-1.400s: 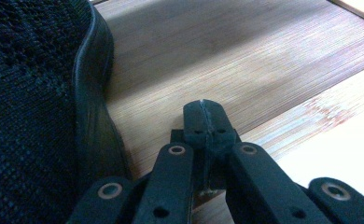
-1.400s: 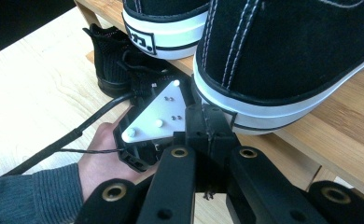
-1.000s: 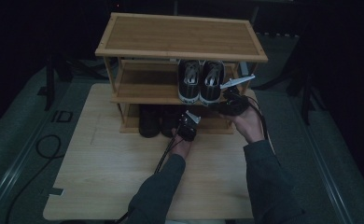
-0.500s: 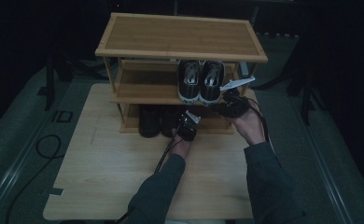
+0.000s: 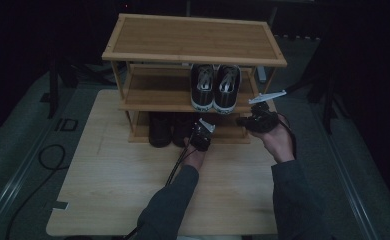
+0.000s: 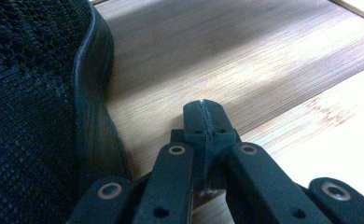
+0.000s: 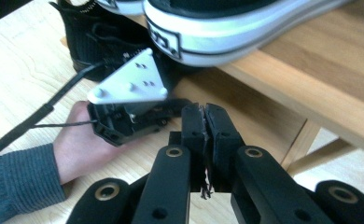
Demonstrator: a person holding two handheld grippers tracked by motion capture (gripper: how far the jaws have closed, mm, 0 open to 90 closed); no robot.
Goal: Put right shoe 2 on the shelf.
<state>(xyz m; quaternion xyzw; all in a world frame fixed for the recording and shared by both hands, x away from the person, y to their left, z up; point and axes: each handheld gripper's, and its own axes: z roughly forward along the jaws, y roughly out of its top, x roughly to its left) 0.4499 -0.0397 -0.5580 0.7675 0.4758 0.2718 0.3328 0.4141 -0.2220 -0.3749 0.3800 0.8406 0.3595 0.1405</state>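
Note:
My left gripper (image 5: 200, 136) is low in front of the rack's bottom shelf (image 6: 245, 60), jaws shut and empty, tip (image 6: 203, 111) just over the board. A black mesh shoe (image 6: 31, 116) lies right beside it; in the high view the black shoes (image 5: 170, 129) sit on that bottom shelf. My right gripper (image 5: 255, 120) hovers at the rack's front right, below a pair of black-and-white sneakers (image 5: 215, 87) on the middle shelf. Its jaws (image 7: 203, 116) have just been opening by a sliver and still stand almost together, with nothing between them. Ahead of it is the left gripper's grey plate (image 7: 129, 84).
The bamboo shoe rack (image 5: 193, 37) has three tiers and stands at the far side of a light wooden table (image 5: 108, 190). The middle shelf's front edge (image 7: 283, 79) runs close above the right gripper. A black cable (image 5: 45, 155) lies on the floor at the left.
The right hand has drifted a little toward the near side and slightly lower, away from the sneakers. The left hand has stayed where it was.

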